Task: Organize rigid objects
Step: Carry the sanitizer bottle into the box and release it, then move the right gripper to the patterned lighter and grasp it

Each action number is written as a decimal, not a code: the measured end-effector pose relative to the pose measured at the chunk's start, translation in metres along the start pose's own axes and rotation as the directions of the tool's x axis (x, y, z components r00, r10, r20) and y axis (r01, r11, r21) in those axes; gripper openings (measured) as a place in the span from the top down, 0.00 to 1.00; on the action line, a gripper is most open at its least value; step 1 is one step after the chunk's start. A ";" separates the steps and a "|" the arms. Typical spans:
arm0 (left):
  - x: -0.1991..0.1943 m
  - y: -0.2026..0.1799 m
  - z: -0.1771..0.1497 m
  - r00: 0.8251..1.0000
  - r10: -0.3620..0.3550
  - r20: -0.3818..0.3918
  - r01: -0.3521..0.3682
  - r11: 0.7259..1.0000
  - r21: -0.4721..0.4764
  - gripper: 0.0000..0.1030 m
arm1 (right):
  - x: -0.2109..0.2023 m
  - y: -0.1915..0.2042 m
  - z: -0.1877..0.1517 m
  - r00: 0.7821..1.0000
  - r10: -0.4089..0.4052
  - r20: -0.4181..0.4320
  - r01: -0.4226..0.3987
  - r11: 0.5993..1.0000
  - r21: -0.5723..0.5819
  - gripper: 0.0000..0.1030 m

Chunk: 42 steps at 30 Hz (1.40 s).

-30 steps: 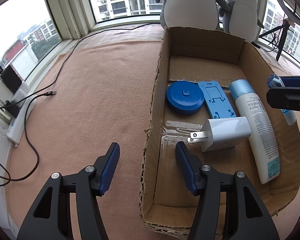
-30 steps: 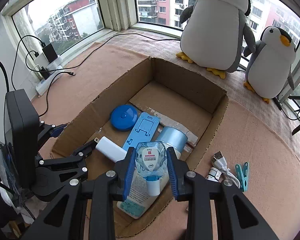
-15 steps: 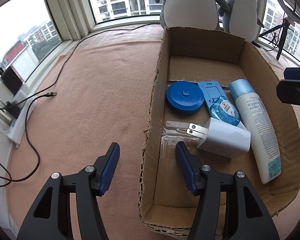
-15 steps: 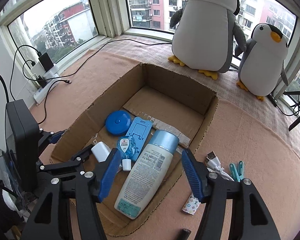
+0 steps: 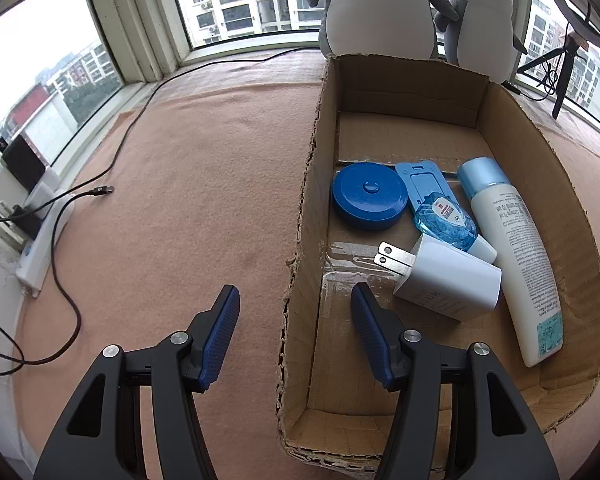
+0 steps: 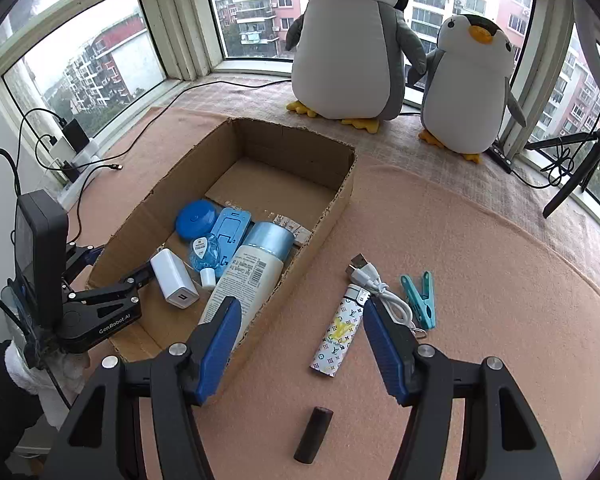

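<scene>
A cardboard box [image 5: 532, 152] [image 6: 340, 200] holds a round blue case [image 5: 368, 196], a blue stand [image 5: 420, 176], a small blue bottle [image 5: 446, 222] [image 6: 204, 250], a white charger [image 5: 448, 284] [image 6: 174, 280] and a white lotion bottle [image 5: 512, 256] [image 6: 248, 276]. My left gripper [image 5: 294, 340] is open, straddling the box's left wall. My right gripper [image 6: 302, 350] is open and empty over the mat right of the box, near a patterned lighter [image 6: 338, 334], a white cable [image 6: 376, 286], a teal clip [image 6: 422, 298] and a dark cylinder [image 6: 314, 434].
Two plush penguins [image 6: 352, 40] [image 6: 470, 84] stand behind the box by the window. A black cable [image 5: 104, 190] and power strip [image 5: 40, 240] lie at the left edge. A tripod [image 6: 572, 176] stands at the far right.
My right gripper opened and dropped the small blue bottle into the box, then drew back and right over the mat. The charger shifted. My left gripper stayed put.
</scene>
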<state>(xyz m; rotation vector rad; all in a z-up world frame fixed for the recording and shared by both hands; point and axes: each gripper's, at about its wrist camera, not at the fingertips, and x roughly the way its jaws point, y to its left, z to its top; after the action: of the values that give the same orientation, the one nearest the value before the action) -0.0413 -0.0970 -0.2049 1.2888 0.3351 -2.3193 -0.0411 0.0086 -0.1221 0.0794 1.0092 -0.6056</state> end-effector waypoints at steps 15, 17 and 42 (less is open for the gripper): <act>0.000 0.001 0.001 1.000 0.005 0.000 -0.005 1.000 -0.007 0.43 | 0.020 -0.032 -0.028 0.997 -0.025 -0.070 0.032 0.994 0.106 0.42; 0.000 0.000 0.001 1.000 0.005 0.000 -0.005 1.000 -0.008 0.43 | 0.023 -0.034 -0.031 0.996 -0.029 -0.081 0.038 0.992 0.118 0.42; 0.001 0.003 0.000 1.000 0.006 0.000 -0.006 1.000 -0.018 0.43 | 0.082 -0.037 -0.020 0.979 -0.014 -0.202 0.056 0.978 0.203 0.60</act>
<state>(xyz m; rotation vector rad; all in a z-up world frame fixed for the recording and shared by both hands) -0.0401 -0.0994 -0.2059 1.2794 0.3514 -2.3064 -0.0436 -0.0518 -0.1919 0.3127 1.1405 -0.7455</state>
